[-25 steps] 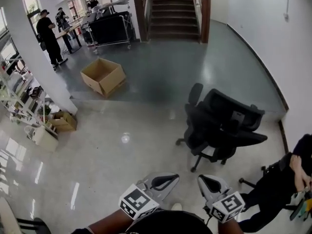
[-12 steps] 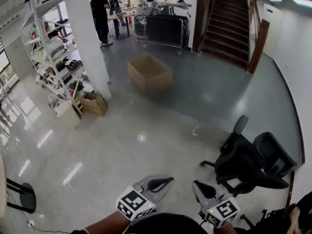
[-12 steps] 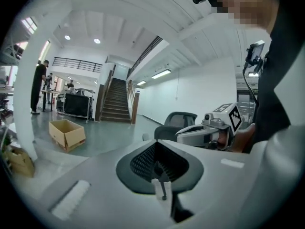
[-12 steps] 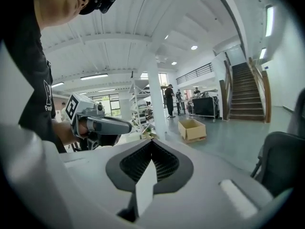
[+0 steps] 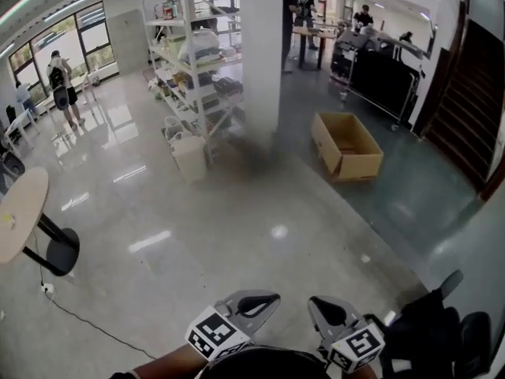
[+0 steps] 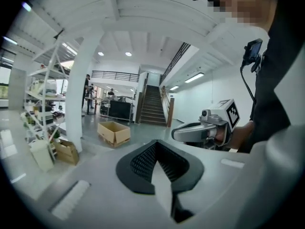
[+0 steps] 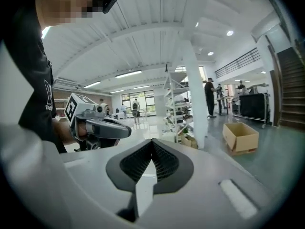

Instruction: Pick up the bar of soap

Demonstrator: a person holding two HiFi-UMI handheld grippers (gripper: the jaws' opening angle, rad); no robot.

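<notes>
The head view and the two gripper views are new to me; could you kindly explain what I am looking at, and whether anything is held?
There is no robot here: a person carries a grey hand-held two-jaw tool in each hand, each with a marker cube. The head view looks down from the person's head at the left tool and the right tool. Each gripper view looks along one tool's own jaws. Both pairs are closed together on nothing. Ahead are a glossy grey floor, an open brown cardboard box, a white square pillar and white metal shelving. No bar of soap shows in any view.
</notes>
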